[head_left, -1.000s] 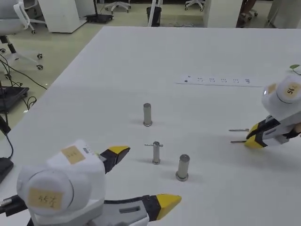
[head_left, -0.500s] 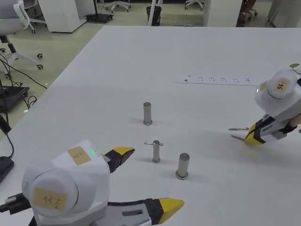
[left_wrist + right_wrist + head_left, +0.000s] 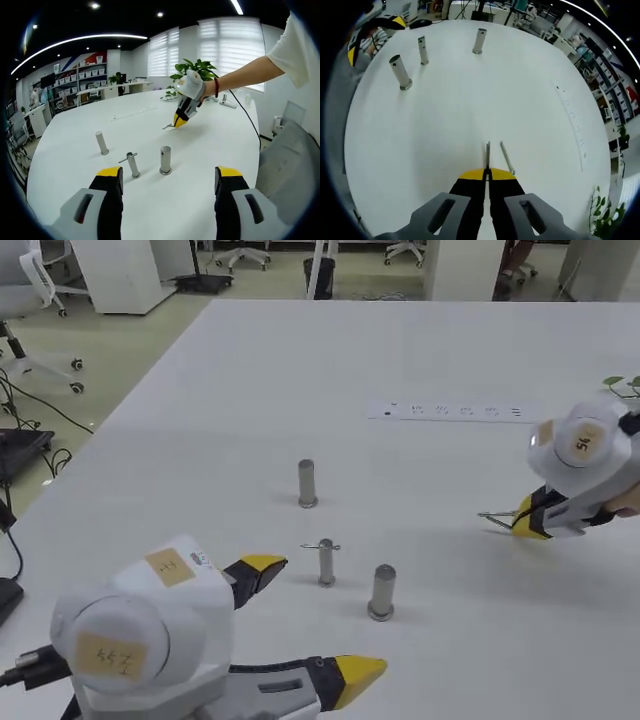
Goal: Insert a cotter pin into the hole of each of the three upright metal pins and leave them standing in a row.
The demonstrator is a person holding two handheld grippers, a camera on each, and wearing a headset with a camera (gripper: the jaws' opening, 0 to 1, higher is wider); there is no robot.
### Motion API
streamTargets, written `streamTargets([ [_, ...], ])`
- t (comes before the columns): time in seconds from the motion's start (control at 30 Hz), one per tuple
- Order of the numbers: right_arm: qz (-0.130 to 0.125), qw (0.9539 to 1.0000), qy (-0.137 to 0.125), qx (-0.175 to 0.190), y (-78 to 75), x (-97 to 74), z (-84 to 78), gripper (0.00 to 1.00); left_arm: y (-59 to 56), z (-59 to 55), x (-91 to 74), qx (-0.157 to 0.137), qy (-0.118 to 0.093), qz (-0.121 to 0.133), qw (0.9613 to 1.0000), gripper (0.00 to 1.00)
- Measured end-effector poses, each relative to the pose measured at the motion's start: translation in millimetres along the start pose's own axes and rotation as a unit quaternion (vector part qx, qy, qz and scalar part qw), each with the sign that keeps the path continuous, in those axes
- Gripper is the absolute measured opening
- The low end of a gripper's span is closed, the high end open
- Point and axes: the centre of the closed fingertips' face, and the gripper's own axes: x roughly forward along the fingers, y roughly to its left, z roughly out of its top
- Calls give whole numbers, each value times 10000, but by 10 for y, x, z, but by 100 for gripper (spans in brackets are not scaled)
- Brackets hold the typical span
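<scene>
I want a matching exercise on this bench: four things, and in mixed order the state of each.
1. middle grey upright metal pin
2. left yellow-tipped claw
3. right yellow-tipped claw
4. long white power strip

a. shut on a thin metal cotter pin
b. lying flat, untouched
c. carries an inserted cotter pin
d. open, empty

Pairs: 1-c, 2-d, 3-a, 4-b.

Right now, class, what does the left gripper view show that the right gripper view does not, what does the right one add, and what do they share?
Left gripper view: a person's arm, a potted plant, and the inserted cotter pin crossing the middle pin. Right gripper view: a loose cotter pin lying on the table beside the shut right gripper. Shared: three upright metal pins and the held cotter pin.
</scene>
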Motion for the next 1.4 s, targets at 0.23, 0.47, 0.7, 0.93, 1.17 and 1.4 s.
streamTargets([
  [0.23, -235, 9982, -167, -523, 101, -131, 144, 2, -22, 44, 8, -60, -39, -30, 10000, 68],
  [0.47, -433, 9932, -362, -1014, 260, -290, 362, 2, -28, 116, 24, -302, -118, -69, 9995, 60],
  [0.7, -508, 9849, -731, -1487, 424, -422, 608, 2, -57, 161, 57, -391, -115, -138, 9991, 54],
  [0.93, -548, 9762, -1021, -1836, 613, -540, 845, 2, -92, 186, 103, -450, -82, -200, 9988, 48],
  [1.17, -470, 9668, -1316, -2139, 867, -622, 1100, 2, -110, 204, 150, -498, -26, -258, 9984, 41],
  [1.4, -425, 9590, -1489, -2372, 1054, -681, 1267, 2, -94, 210, 177, -923, -28, -228, 9955, 32],
])
